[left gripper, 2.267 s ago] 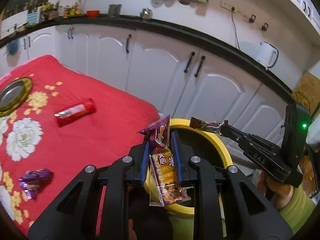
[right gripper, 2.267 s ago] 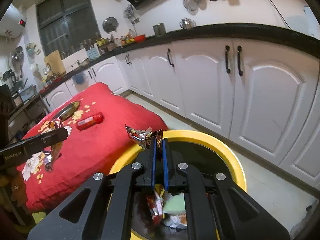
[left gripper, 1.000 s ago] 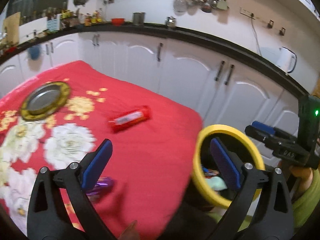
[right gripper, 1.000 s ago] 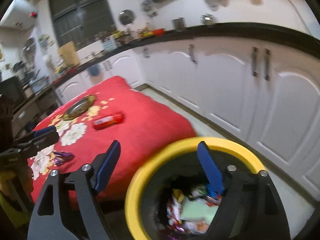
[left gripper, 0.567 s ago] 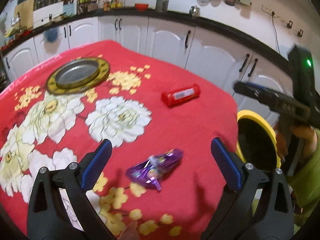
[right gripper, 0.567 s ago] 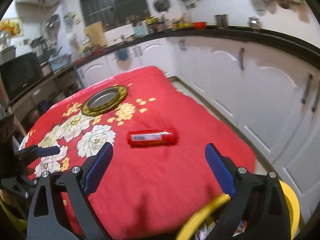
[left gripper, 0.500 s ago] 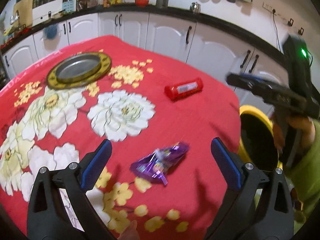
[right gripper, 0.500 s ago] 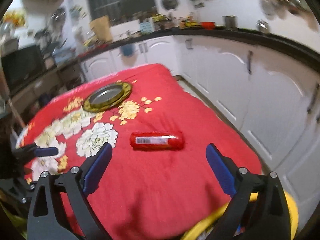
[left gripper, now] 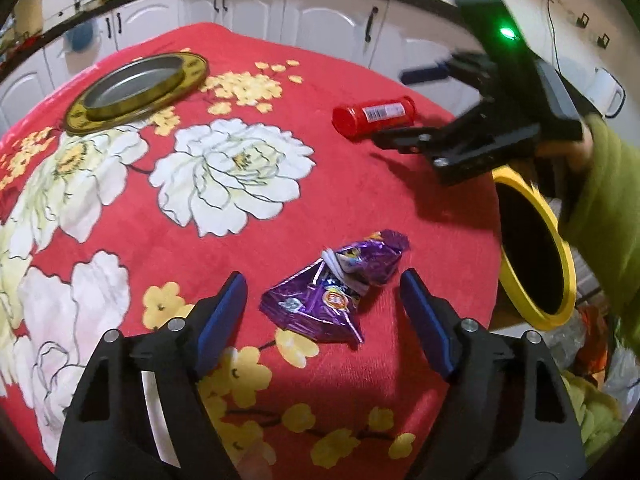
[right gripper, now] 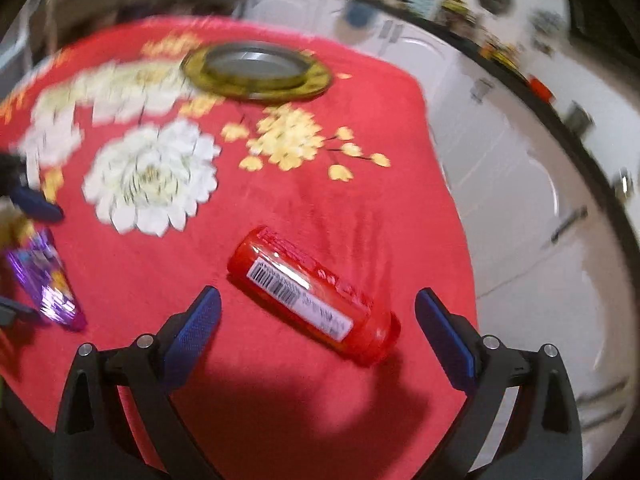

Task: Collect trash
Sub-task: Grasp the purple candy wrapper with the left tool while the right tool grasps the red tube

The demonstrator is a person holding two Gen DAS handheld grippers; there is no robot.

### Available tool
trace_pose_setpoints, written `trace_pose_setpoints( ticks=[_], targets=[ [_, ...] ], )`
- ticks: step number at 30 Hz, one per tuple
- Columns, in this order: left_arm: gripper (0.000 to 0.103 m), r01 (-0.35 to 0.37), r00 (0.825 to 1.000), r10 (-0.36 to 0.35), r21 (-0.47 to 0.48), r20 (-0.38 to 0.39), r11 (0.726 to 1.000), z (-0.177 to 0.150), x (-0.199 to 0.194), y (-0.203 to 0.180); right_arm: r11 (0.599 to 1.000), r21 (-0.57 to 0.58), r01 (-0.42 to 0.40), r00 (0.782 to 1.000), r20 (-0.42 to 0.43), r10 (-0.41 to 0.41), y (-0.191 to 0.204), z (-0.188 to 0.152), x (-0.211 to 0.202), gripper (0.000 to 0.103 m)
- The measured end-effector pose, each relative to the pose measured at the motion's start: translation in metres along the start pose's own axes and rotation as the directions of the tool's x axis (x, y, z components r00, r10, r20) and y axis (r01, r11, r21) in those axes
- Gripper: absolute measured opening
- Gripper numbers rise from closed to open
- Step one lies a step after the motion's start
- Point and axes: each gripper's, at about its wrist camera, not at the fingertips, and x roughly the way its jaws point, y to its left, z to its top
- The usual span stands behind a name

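Two pieces of trash are left on the worktop covered by a red cloth with white and yellow flowers point(left gripper: 360, 200), and one gripper is paired with each. In the left wrist view, the crumpled purple foil snack wrapper point(left gripper: 334, 288) is seen just ahead of the left gripper point(left gripper: 323, 294), at lower centre of the frame, between the widely parted blue pads; its long axis runs from lower left to upper right, slanted across the gap. In the right wrist view, the red cylindrical plastic tube with a white barcode label point(right gripper: 314, 296) lies on its side just ahead of the right gripper point(right gripper: 316, 320), whose jaws are likewise spread and empty; the tube's axis runs from upper left to lower right. A yellow-rimmed round bin point(left gripper: 536, 252) is seen at the right edge of the left wrist view, beside the worktop. Each gripper is judged nearer its own item.
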Motion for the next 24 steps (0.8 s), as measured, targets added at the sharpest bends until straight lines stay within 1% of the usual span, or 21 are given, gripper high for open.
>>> trace_pose_setpoints(
  ticks=[2,3,4,5,6,7,11,12,13,15,18,20,22,24],
  targets=[
    [0.067,-0.003,1.000,0.003,0.007,-0.005,1.000,0.000,0.002,-0.001,0.998,-0.069,0.007,1.000,-0.026,-0.008,0.004,0.006,0.011,0.094],
    [0.066,-0.004,1.000,0.004,0.009,-0.006,1.000,0.000,0.003,-0.001,0.997,-0.079,-0.016,0.999,-0.031,0.013,0.004,0.008,0.016,0.091],
    [0.065,-0.005,1.000,0.005,0.010,-0.008,1.000,0.000,0.003,-0.002,0.997,-0.066,-0.047,0.998,-0.033,0.045,0.003,0.009,0.020,0.081],
    [0.064,-0.008,1.000,0.008,0.013,-0.009,1.000,0.000,0.004,-0.002,0.995,-0.022,-0.101,0.994,-0.036,0.100,-0.002,0.011,0.023,0.074],
    [0.064,-0.010,1.000,0.011,0.016,-0.010,1.000,0.000,0.004,-0.002,0.990,0.018,-0.137,0.990,-0.035,0.137,-0.005,0.012,0.024,0.066],
    [0.064,-0.012,1.000,0.012,0.017,-0.010,1.000,0.000,0.004,-0.003,0.985,0.070,-0.156,0.987,-0.025,0.158,-0.009,0.011,0.025,0.065],
    [0.061,-0.021,1.000,0.021,0.018,-0.009,1.000,-0.001,0.004,-0.005,0.967,0.197,-0.161,0.987,0.027,0.159,-0.014,-0.002,0.021,0.065],
    [0.057,-0.025,1.000,0.025,0.021,-0.008,0.999,-0.001,0.004,-0.007,0.961,0.225,-0.159,0.987,0.035,0.155,-0.014,-0.005,0.017,0.065],
    [0.051,-0.029,1.000,0.029,0.023,-0.006,0.999,-0.001,0.004,-0.008,0.956,0.252,-0.152,0.988,0.040,0.147,-0.014,-0.010,0.013,0.064],
    [0.044,-0.035,0.999,0.035,0.024,-0.006,0.999,0.000,0.004,-0.008,0.948,0.284,-0.141,0.990,0.045,0.134,-0.010,-0.014,0.006,0.063],
    [0.041,-0.038,0.999,0.038,0.025,-0.009,0.999,0.001,0.005,-0.009,0.930,0.340,-0.141,0.990,0.065,0.126,-0.002,-0.023,-0.004,0.059],
    [0.040,-0.043,0.999,0.043,0.027,-0.008,0.999,0.001,0.004,-0.010,0.904,0.394,-0.167,0.986,0.096,0.140,0.001,-0.030,-0.013,0.055],
    [0.039,-0.042,0.999,0.042,0.022,-0.005,0.999,0.001,0.003,-0.011,0.869,0.450,-0.206,0.978,0.136,0.161,0.002,-0.036,-0.020,0.043],
    [0.039,-0.041,0.999,0.041,0.020,-0.003,0.999,0.001,0.002,-0.011,0.844,0.489,-0.220,0.974,0.154,0.165,0.001,-0.038,-0.022,0.037]
  ],
)
